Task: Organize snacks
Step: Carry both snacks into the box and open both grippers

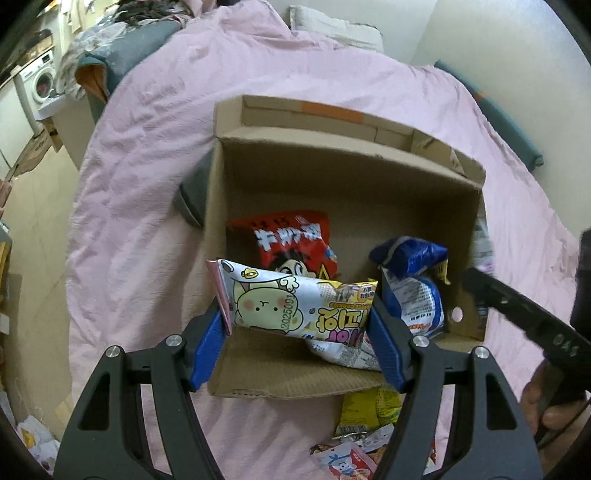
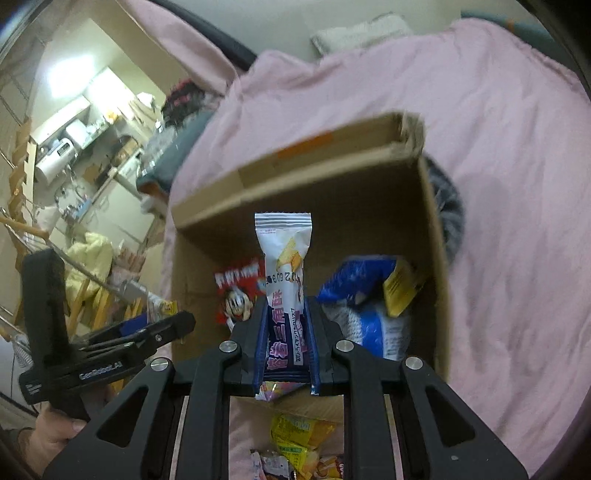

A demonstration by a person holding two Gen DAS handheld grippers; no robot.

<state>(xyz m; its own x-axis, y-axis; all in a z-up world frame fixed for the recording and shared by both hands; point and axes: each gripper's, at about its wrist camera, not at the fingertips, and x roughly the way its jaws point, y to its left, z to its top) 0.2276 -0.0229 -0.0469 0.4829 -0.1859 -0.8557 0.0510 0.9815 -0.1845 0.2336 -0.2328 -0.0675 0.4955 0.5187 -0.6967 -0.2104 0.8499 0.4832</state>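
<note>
An open cardboard box (image 1: 332,173) (image 2: 332,192) stands on a pink bedspread. In it lie a red snack bag (image 1: 291,243) (image 2: 236,291) and a blue and white bag (image 1: 413,280) (image 2: 365,299). My left gripper (image 1: 299,317) is shut on a white bunny-print snack pack (image 1: 295,306), held across its length over the box's near edge. My right gripper (image 2: 284,332) is shut on a slim white and purple snack packet (image 2: 286,280), held upright over the box. The right gripper shows at the right edge of the left wrist view (image 1: 517,306); the left one shows at the left of the right wrist view (image 2: 110,350).
Several loose snack packs (image 1: 369,435) (image 2: 299,450) lie on the bedspread (image 1: 147,221) in front of the box. A grey object (image 1: 192,195) sits against the box's side. A pillow (image 1: 336,29) lies at the bed's far end. Room clutter stands beyond the bed's left edge.
</note>
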